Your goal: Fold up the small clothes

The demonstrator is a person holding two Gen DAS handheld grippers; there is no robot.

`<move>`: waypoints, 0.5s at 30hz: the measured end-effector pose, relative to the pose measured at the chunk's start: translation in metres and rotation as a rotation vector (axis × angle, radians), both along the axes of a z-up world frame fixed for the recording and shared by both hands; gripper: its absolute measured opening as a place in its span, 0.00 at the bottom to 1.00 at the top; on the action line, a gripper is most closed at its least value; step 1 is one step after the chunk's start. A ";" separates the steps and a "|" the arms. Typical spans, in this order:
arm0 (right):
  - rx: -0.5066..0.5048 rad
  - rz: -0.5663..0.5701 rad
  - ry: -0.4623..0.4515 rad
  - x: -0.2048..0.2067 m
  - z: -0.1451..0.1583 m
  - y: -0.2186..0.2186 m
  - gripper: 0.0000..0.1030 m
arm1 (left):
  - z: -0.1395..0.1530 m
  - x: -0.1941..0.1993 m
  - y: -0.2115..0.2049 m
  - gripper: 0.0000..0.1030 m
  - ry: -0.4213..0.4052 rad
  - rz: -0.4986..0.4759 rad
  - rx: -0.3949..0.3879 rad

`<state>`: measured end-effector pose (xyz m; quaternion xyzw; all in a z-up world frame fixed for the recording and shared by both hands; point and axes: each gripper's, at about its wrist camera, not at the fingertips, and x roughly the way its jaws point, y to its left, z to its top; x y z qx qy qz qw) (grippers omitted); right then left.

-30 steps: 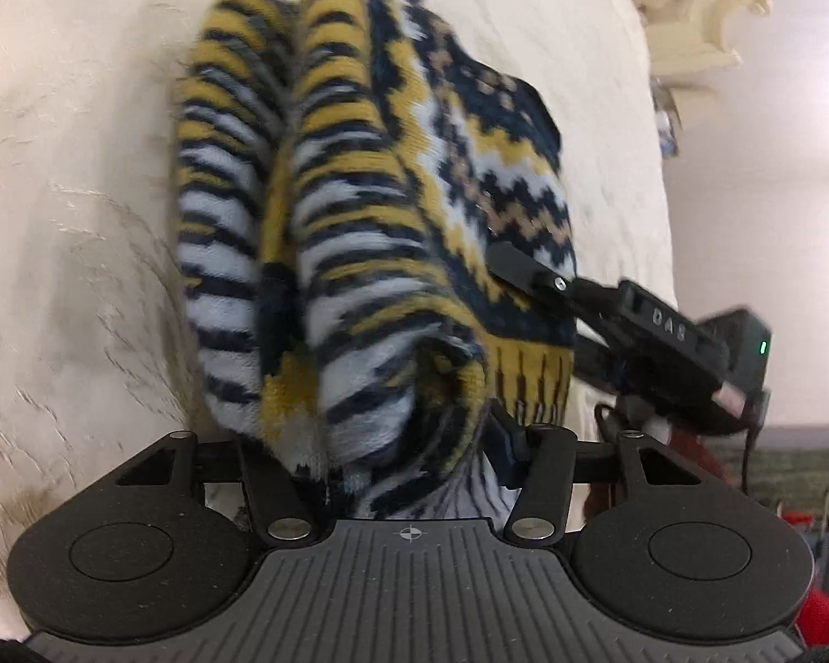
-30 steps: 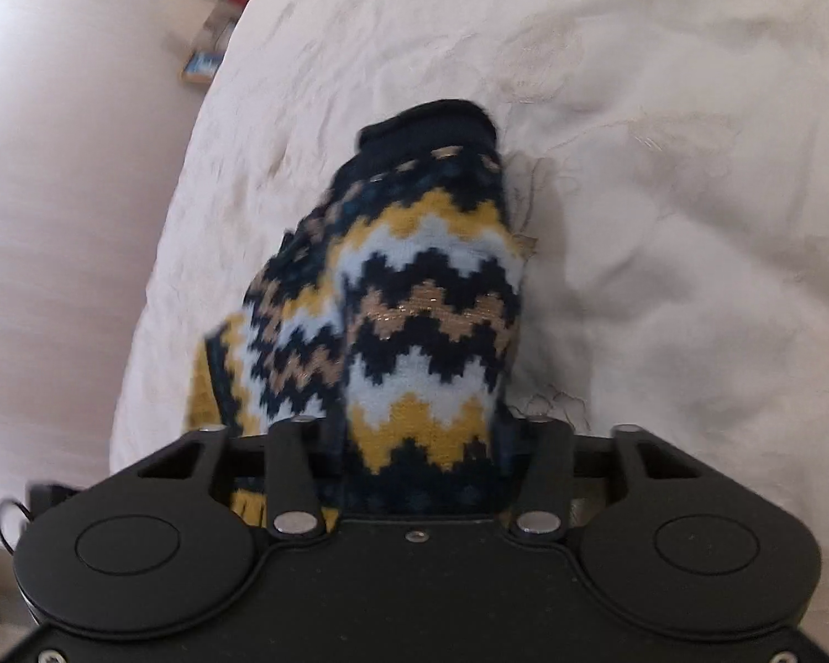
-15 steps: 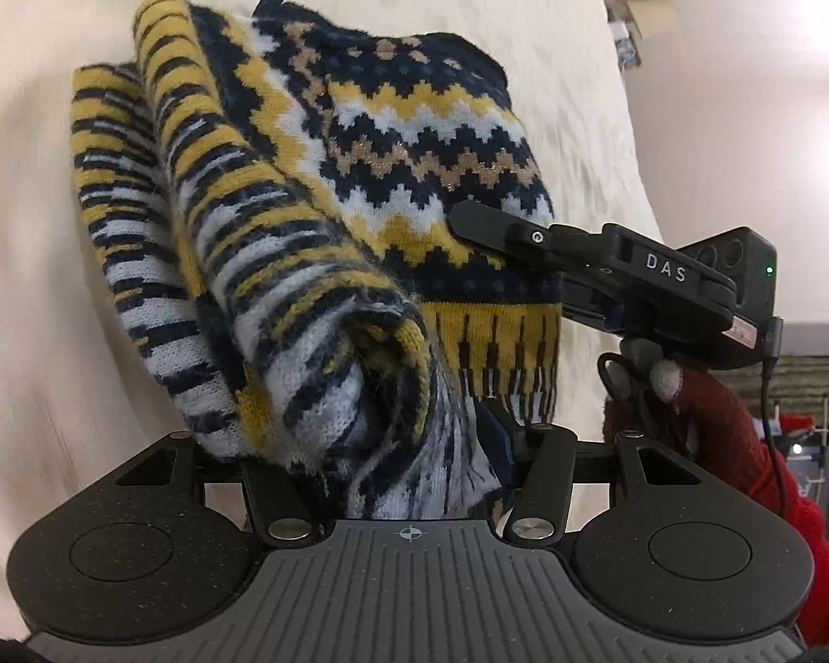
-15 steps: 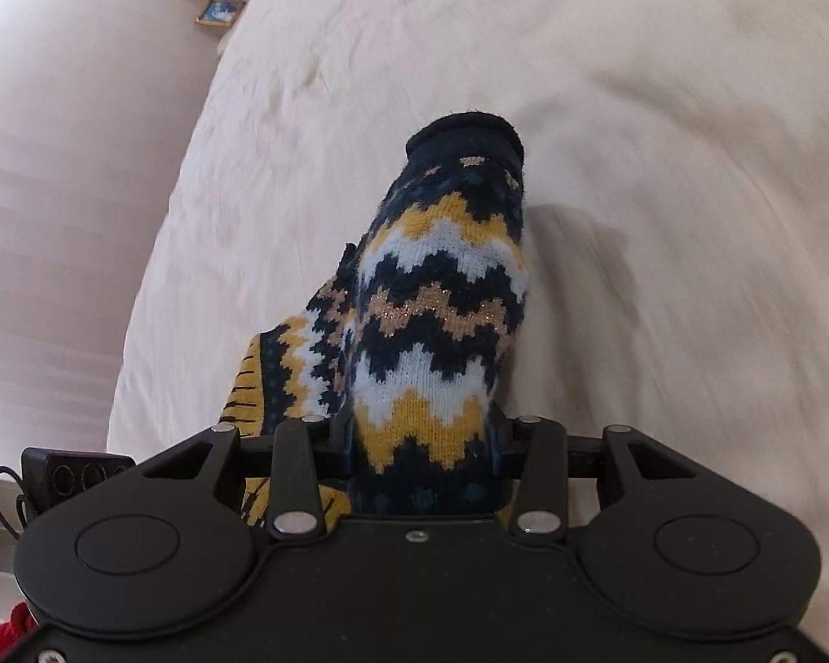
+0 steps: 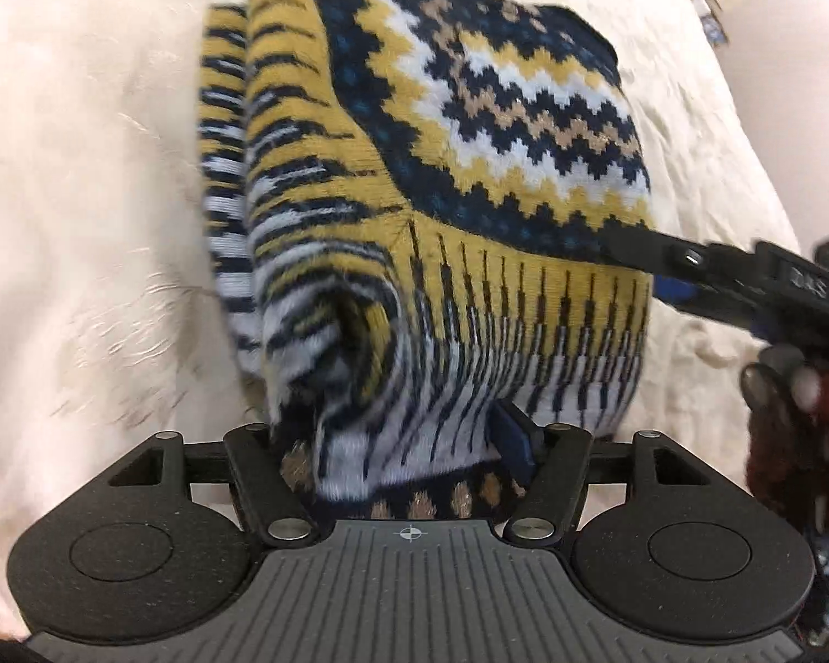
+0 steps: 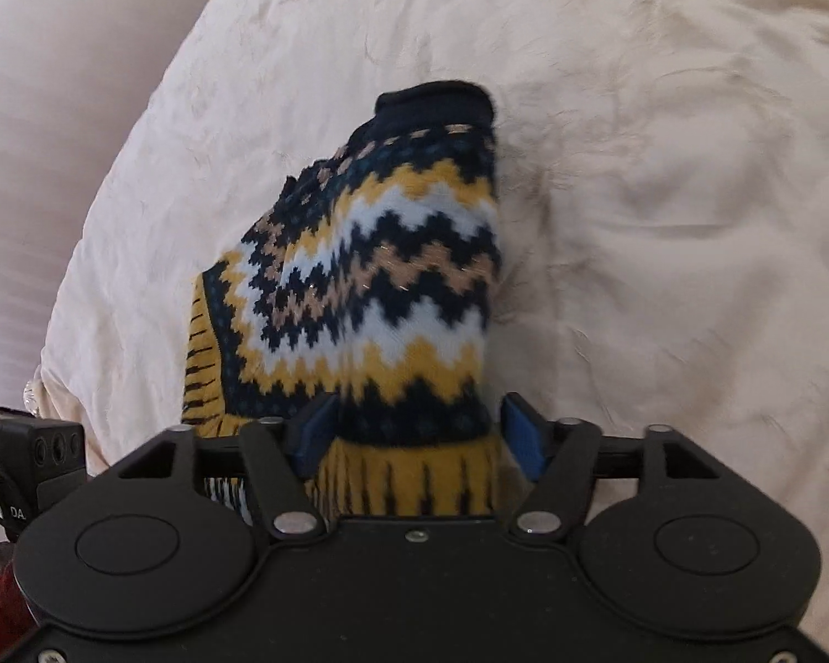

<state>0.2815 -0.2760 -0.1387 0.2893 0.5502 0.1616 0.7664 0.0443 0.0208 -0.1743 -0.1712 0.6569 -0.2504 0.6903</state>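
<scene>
Folded knit sweater, zigzag bands in navy, mustard and white, lies on the cream bedspread, which bears its weight; the striped sleeve layers are stacked at 9 o'clock of the bundle in the left wrist view.

Left gripper: jaws opening. The hem bunch sits between them; the right blue pad looks to stand just off the knit, while the left side is hidden under fabric. Judged released or nearly so, the fold being set down.

Right gripper: jaws opening. A gap shows at the right pad; the left pad is beside the cloth and contact cannot be told. It enters the left view from 3 o'clock, at the bundle's right edge, presumably to keep that edge aligned as the fold settles.

Risk: the loose sleeve roll near the left jaws may spring open.
</scene>
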 end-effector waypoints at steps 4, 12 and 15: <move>-0.064 -0.030 -0.072 -0.010 0.011 -0.005 0.77 | 0.030 -0.024 -0.014 0.62 -0.138 0.003 0.104; -0.167 -0.119 -0.234 -0.022 0.024 0.002 0.94 | 0.100 -0.046 -0.009 0.74 -0.398 0.074 0.238; -0.221 -0.147 -0.260 -0.021 0.027 0.004 1.00 | 0.107 -0.034 -0.007 0.76 -0.438 0.096 0.272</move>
